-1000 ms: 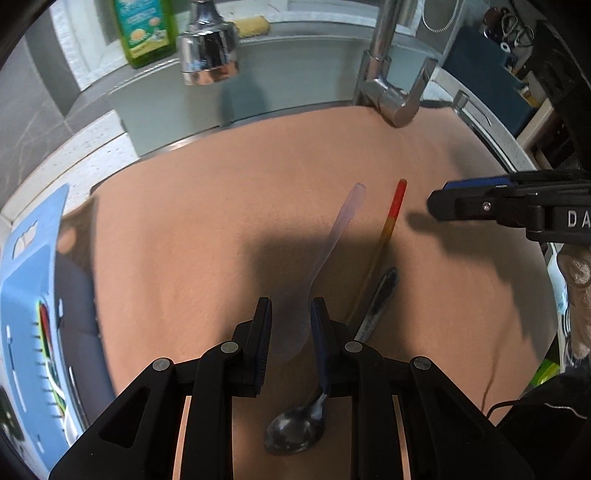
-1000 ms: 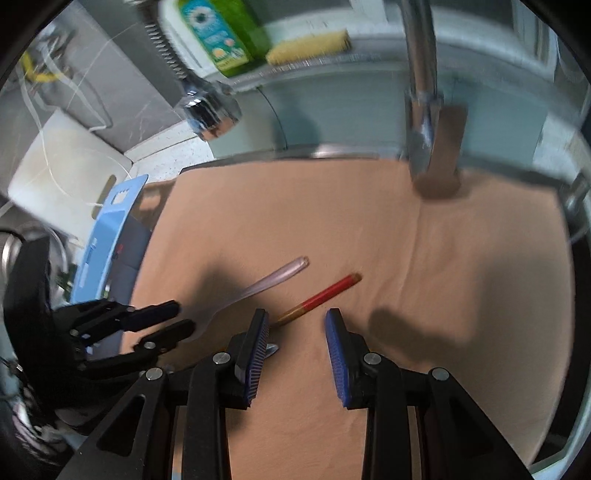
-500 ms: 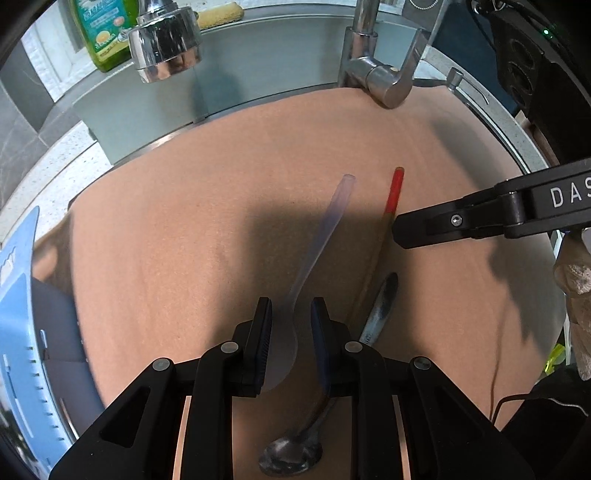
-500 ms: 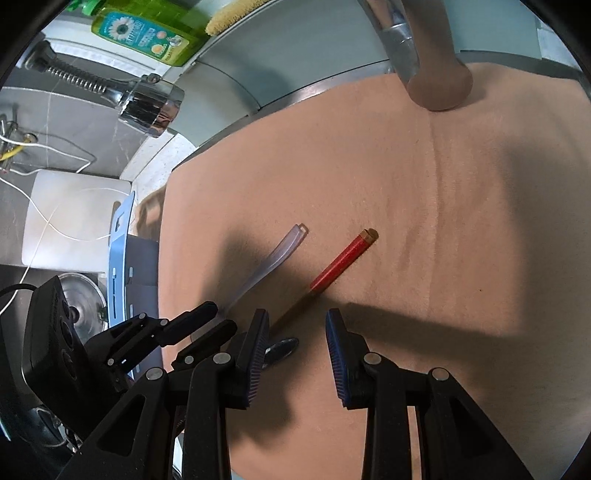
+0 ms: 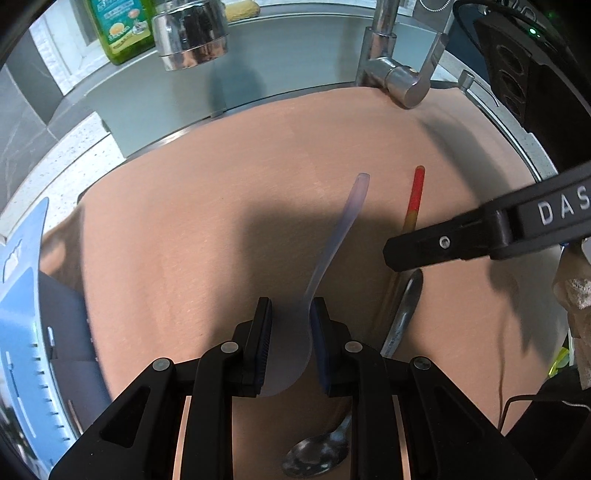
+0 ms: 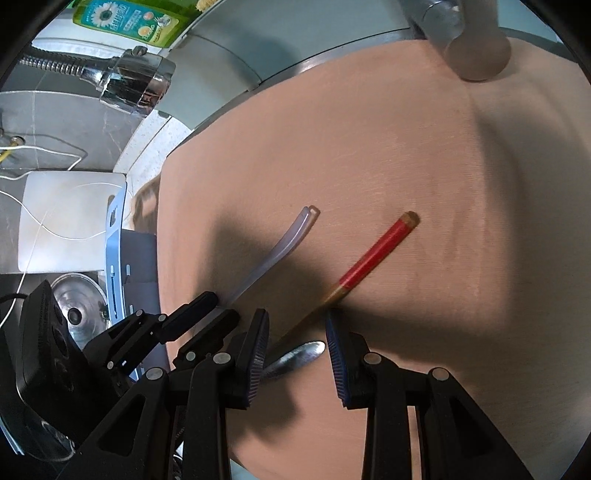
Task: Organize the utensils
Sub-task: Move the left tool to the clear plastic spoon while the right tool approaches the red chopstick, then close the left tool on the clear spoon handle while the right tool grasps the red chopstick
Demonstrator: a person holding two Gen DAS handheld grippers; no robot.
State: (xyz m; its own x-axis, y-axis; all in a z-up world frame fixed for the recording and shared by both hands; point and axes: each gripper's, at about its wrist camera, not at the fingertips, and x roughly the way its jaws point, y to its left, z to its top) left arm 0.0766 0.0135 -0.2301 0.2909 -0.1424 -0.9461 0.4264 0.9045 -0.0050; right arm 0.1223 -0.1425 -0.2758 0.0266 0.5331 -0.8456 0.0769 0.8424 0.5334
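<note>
A peach cloth (image 5: 207,206) covers the worktop by the sink. On it lie a translucent plastic spoon (image 5: 332,243), a red-tipped chopstick (image 6: 373,254) and a metal spoon (image 5: 321,454). The left gripper (image 5: 290,347) holds the plastic spoon's bowl between narrowly set fingers. The right gripper (image 6: 295,350) hovers with fingers partly apart over the chopstick's lower end and the metal spoon's handle, gripping nothing.

Only lettering I can actually read is the white "DAS" on the black arm of the right gripper (image 5: 391,254), and it runs off the frame edge. The green dish soap bottle (image 5: 120,31), up behind the faucet head (image 5: 190,33), has a printed label but it's too blurry to make out.
</note>
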